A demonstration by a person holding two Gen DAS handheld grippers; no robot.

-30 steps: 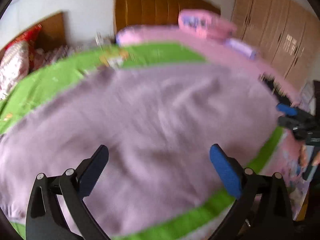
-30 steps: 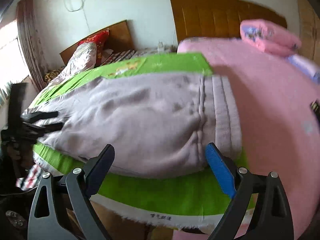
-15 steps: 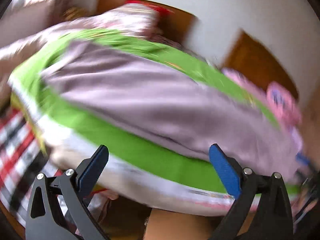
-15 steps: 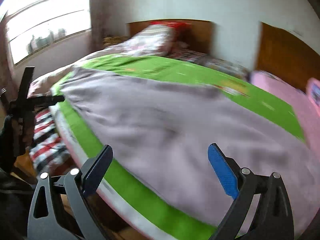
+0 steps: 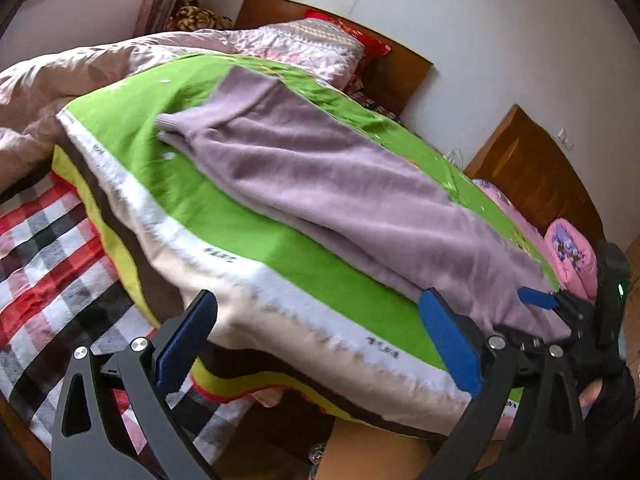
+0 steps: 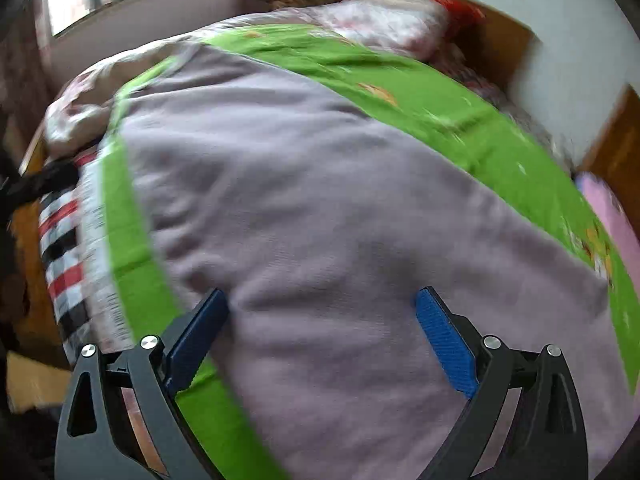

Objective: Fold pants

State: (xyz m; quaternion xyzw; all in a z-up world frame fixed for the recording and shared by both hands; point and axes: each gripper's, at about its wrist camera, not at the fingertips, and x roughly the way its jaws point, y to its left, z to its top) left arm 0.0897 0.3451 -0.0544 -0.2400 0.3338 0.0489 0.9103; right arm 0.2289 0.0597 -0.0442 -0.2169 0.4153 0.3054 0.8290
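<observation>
Where the green sheet (image 5: 256, 240) covers the bed, lilac pants (image 5: 328, 176) spread flat on it, left tool (image 5: 320, 332) open off the sheet's near edge, right tool (image 6: 322, 320) open over the pants, both empty.

Pants (image 5: 332, 184): soft lilac knit, matt, fuzzy nap, ribbed cuffs at the far end. In the right wrist view the same cloth (image 6: 340, 240) shows a fine brushed weave.
Green sheet (image 5: 248, 232): smooth flat cloth, matt, with a white frayed selvedge along its near edge.
Checked blanket (image 5: 44, 248): woven cloth, red, black and white, slightly fluffy.
Quilt (image 5: 80, 68): puffy printed cloth, faint sheen.
Headboard (image 5: 400, 68): brown wood, smooth, semi-gloss.
Left gripper (image 5: 316, 340): matt black plastic frame, shiny metal screw heads, blue rubbery pads with fine ridging.
Right gripper (image 6: 322, 332): same finish; blue pads (image 6: 444, 340) visibly ribbed.
Wall (image 5: 500, 40): plain white paint, matt.
</observation>
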